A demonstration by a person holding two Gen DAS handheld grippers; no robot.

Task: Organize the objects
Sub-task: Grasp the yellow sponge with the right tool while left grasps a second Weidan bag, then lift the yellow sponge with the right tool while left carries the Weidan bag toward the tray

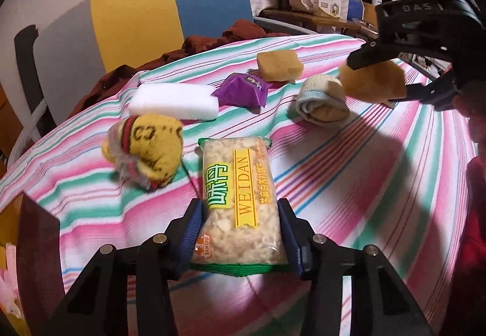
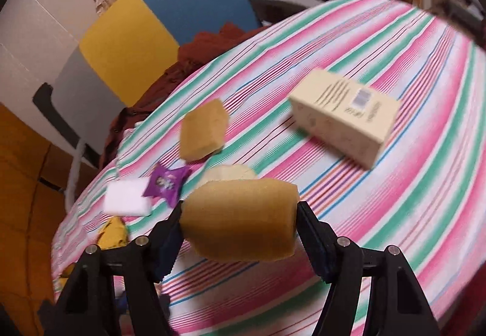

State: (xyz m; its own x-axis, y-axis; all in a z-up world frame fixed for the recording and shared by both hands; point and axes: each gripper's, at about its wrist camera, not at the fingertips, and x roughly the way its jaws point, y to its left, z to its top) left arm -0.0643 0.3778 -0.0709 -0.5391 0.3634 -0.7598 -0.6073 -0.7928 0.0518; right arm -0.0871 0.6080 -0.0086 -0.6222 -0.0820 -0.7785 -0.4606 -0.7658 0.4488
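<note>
Left gripper clamped on WEIDAN cracker packet, low at 6 o'clock on striped cloth; bare cloth toward 3 o'clock. Right gripper grasping tan sponge, raised off the cloth.

Cracker packet flat on striped cloth, tan sponge apparently lifted

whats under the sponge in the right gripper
Beneath the held sponge show only the striped cloth and the edge of a rolled sock; the sponge hides the rest of the sock.
</note>
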